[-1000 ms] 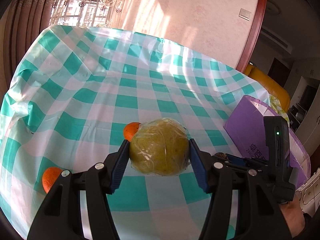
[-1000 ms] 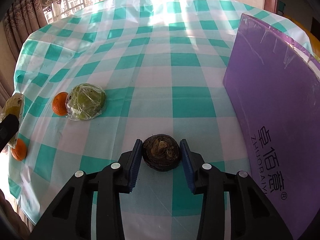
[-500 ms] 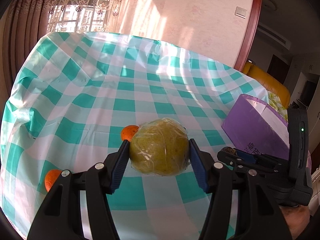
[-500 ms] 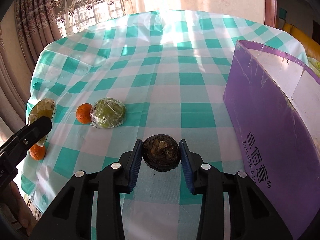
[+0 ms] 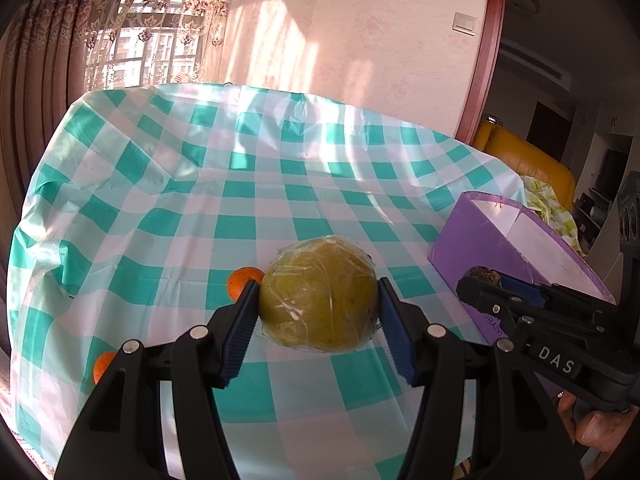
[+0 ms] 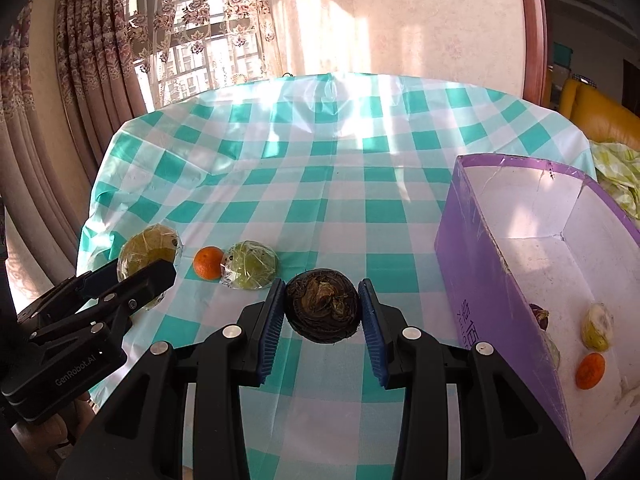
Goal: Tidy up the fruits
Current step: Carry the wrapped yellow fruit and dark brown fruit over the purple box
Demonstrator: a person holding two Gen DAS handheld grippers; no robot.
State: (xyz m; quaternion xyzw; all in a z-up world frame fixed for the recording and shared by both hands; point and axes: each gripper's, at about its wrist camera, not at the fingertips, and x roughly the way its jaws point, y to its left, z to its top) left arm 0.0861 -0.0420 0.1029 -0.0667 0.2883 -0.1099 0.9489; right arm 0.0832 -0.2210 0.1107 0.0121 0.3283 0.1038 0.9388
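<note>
In the left wrist view, a wrapped yellow-green fruit (image 5: 318,304) is clamped by the left gripper (image 5: 318,320) above the checked tablecloth (image 5: 240,200). In the right wrist view, a dark brown fruit (image 6: 322,306) is gripped by the right gripper (image 6: 322,318), beside the purple box (image 6: 472,264).

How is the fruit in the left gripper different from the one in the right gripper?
The wrapped yellow-green fruit is larger and covered in clear film; the dark brown fruit is smaller, bare and rough. Both are clamped between blue pads, one by the left gripper, one by the right gripper.
</note>
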